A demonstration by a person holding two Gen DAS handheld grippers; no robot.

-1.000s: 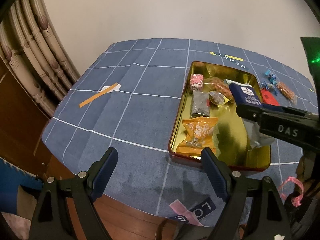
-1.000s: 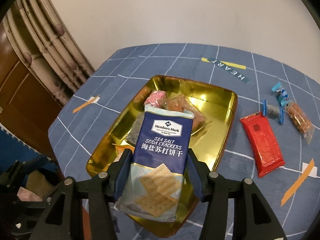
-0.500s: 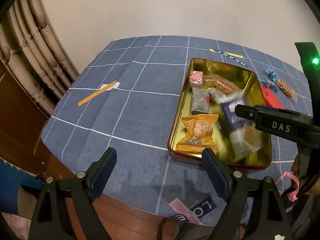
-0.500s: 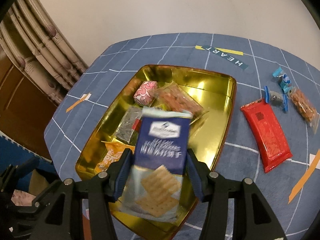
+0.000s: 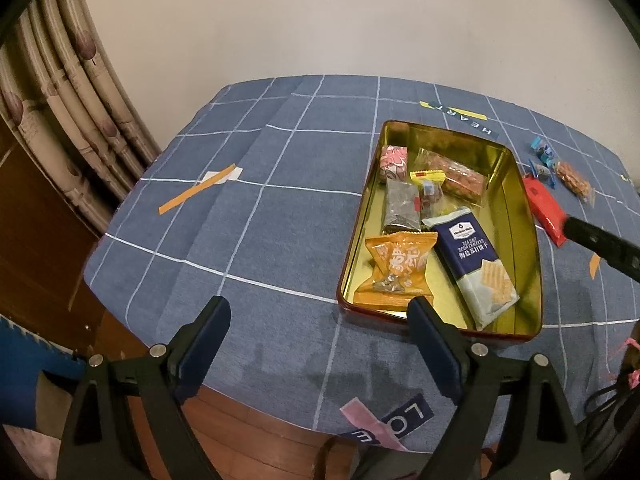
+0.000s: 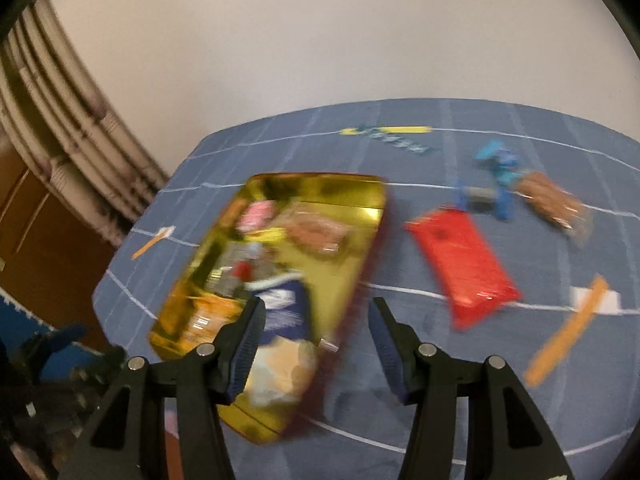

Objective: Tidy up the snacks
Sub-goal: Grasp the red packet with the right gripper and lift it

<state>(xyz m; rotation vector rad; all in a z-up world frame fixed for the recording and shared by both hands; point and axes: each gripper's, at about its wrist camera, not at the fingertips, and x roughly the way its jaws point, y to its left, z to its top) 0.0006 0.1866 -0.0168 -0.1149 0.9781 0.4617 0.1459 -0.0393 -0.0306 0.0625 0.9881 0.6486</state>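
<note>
We saw the bench (image 5: 256, 208), draped in a blue cloth with a white grid, filling most of both views, with a curtain (image 5: 68, 128) hanging at its far left corner. On it sat the gold tin (image 5: 516, 216), open and rectangular with a red outer rim. Inside the tin, the navy Member's Mark sea salt soda cracker pack (image 5: 474, 262) lay flat toward the near right, free of any grip, its cracker end nearest the front wall. Just beside it on the left lay an orange snack packet (image 5: 396, 268); behind that were a dark grey packet (image 5: 402, 206), a pink wrapped sweet (image 5: 394, 162), a small yellow-topped packet (image 5: 430, 190) and a clear bag of brownish snacks (image 5: 458, 176).

Outside the tin, on the cloth to its right, lay a red packet (image 6: 464, 268), and beyond it some blue-wrapped candies (image 6: 498, 168) and a clear bag of brown snacks (image 6: 554, 204).

The left gripper (image 5: 318, 326) hovered over the near edge of the bench, its jaws spread wide and opening, nothing between them. The right gripper (image 6: 316, 318), seen through heavy blur, had its jaws parted and released, empty, above the tin's right edge and the cloth beside it.
</note>
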